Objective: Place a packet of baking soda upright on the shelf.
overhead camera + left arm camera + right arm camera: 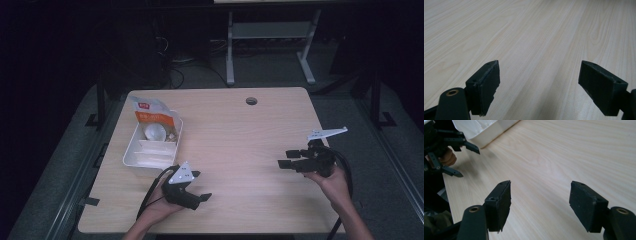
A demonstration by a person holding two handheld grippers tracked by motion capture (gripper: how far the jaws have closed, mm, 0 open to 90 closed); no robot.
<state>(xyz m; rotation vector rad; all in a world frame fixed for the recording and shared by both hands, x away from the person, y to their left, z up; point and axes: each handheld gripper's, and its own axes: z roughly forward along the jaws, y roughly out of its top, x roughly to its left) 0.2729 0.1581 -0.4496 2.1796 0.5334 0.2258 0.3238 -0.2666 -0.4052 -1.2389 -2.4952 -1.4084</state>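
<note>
In the high view the left gripper (196,186) is sitting at the lower left of the table (240,140), its jaws standing apart with nothing between them; the left gripper view is showing bare wood grain between the pads. The right gripper (288,159) is hovering at the lower right, jaws likewise wide and empty. The white tray (131,150) is lying at the left, well apart from both grippers; an orange-and-white packet (150,114) is leaning in its far end, hiding part of a pale round thing too small to identify. In the right gripper view the tray is cut off at the upper left.
</note>
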